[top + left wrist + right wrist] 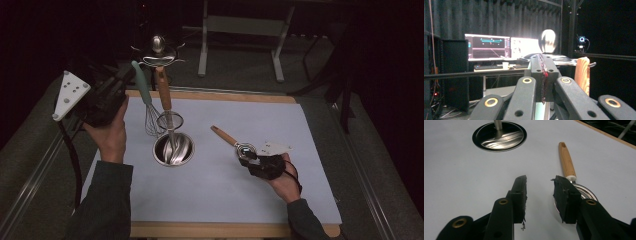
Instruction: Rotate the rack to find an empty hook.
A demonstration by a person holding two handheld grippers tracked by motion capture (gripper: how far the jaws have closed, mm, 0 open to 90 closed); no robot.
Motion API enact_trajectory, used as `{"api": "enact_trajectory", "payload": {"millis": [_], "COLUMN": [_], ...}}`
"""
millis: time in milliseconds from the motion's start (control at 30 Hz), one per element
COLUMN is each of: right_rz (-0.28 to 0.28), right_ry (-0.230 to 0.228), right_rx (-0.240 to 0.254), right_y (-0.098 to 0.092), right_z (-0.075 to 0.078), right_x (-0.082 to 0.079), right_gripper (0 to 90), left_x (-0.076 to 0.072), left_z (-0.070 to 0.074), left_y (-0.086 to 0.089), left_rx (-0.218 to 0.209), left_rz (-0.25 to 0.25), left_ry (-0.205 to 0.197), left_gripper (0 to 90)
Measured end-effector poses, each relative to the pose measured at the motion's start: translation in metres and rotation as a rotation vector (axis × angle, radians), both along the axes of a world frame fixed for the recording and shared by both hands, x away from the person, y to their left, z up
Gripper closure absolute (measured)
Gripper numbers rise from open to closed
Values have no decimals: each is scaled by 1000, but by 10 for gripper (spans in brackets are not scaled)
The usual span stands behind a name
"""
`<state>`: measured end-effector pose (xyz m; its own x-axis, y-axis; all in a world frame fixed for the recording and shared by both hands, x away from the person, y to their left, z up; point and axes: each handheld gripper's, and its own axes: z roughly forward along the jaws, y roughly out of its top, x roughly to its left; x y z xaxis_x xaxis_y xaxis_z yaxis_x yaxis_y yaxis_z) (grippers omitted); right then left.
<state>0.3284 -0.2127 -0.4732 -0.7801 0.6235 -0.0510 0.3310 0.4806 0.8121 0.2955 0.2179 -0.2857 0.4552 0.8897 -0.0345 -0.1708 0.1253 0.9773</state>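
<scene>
My left gripper [129,74] is raised at the table's back left and shut on the top of a whisk's teal handle [141,84]. The whisk slants down, its wire head [152,122] just left of a steel cup [173,149]. In the left gripper view the pads [543,58] meet, with teal [540,110] showing below them. A wooden-handled strainer [163,91] and a shiny ladle [158,45] stand in the cup. My right gripper [537,181] is open and low over the mat. Beside its right jaw lies a utensil with a wooden handle [566,161] and a round metal head [586,192].
A pale mat [215,200] covers the wooden table [225,229]. A metal stand [240,30] is on the dark floor behind it. In the left gripper view, monitors [490,47] glow on a far desk and the strainer's wooden handle [582,75] rises close at right.
</scene>
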Motion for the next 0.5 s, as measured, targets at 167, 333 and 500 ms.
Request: {"api": "enact_trajectory", "payload": {"millis": [167, 333, 500], "right_rz": [-8, -9, -15], "right_ry": [-1, -4, -7], "right_rx": [0, 1, 0], "right_y": [-2, -4, -5], "right_z": [1, 1, 1], "right_x": [0, 1, 1], "right_gripper": [621, 621, 621], "left_x": [4, 9, 13], "left_z": [2, 4, 5], "left_y": [3, 6, 8], "left_rx": [0, 6, 4], "left_rz": [8, 27, 39], "left_ry": [12, 28, 42], "left_gripper": [899, 898, 898]}}
